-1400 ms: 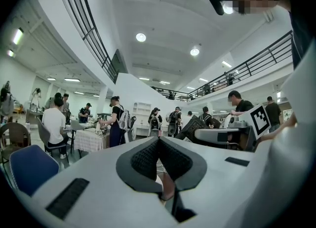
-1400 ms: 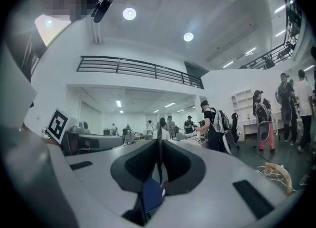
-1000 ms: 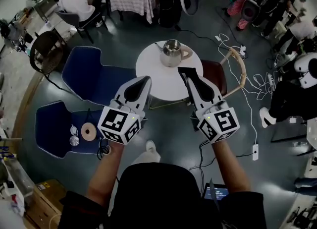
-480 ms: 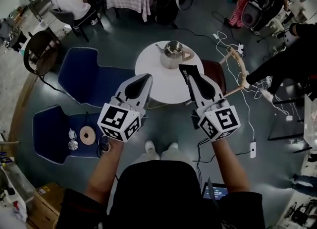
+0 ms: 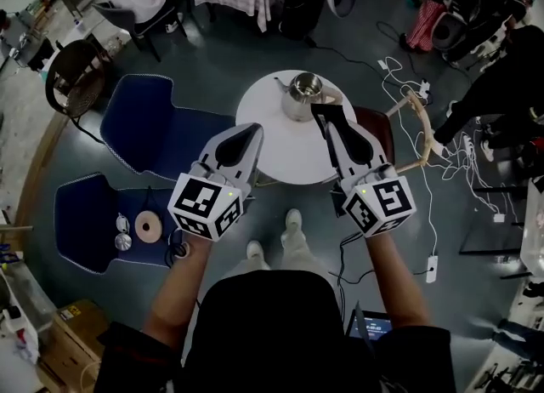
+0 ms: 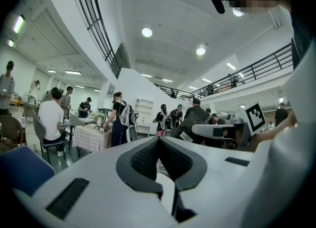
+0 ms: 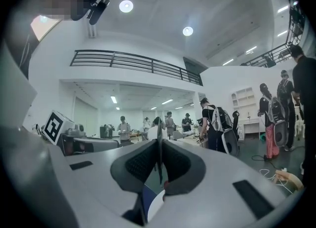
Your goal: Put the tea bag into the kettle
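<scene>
The steel kettle (image 5: pixel 303 96) stands at the far side of a round white table (image 5: pixel 280 149), its lid off. My right gripper (image 5: pixel 324 111) is held in the air above the table's right part, its tip just right of the kettle. Its jaws are shut on a thin dark flat piece, seemingly the tea bag (image 7: pixel 159 165), which hangs edge-on between the pads. My left gripper (image 5: pixel 252 130) hovers over the table's left edge, shut with nothing in it. In the left gripper view its pads (image 6: pixel 148 160) meet. Both gripper views look level across the hall, and neither shows the kettle.
Two blue chairs (image 5: pixel 157 128) stand left of the table, the nearer one bearing a tape roll (image 5: pixel 148 226). A wooden chair (image 5: pixel 410 128) stands at the right, with cables (image 5: pixel 433 213) on the floor beside it. People sit and stand around the hall's edges.
The person has stepped towards the table, feet now showing below it. Both grippers keep the same pose and grip. A person in dark clothes has come in at the right.
</scene>
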The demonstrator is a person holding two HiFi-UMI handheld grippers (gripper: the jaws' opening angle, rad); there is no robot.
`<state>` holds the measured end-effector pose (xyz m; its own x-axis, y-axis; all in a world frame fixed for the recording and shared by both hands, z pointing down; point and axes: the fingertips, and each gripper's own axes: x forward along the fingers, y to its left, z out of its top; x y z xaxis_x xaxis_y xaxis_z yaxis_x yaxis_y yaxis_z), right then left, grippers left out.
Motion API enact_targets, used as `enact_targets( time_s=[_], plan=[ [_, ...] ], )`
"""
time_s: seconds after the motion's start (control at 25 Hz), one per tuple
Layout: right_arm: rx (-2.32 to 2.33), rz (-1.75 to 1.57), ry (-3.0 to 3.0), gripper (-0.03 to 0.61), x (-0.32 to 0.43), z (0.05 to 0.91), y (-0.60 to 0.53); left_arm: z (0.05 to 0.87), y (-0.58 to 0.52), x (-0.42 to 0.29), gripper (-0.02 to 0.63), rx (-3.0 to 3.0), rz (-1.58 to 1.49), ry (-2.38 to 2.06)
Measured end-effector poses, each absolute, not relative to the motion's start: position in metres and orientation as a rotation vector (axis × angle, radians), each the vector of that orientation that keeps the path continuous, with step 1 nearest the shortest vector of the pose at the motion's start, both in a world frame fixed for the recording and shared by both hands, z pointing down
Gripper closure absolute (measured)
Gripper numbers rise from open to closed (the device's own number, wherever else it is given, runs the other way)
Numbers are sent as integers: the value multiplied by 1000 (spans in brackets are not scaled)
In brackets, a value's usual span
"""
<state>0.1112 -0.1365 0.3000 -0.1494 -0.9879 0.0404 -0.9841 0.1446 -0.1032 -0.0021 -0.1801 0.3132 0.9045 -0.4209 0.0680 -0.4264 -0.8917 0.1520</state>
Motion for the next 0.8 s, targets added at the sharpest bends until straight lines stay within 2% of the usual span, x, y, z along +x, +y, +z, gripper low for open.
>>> enact_targets(
  time_s=[0.48, 0.8],
  plan=[
    [-1960, -231, 2439, 534, 192, 327, -204, 332, -227, 67, 599, 2865, 90, -753],
    [-1963, -306, 2607, 534, 243, 381, -262, 359, -254, 97, 599, 2807, 133, -866]
  ],
)
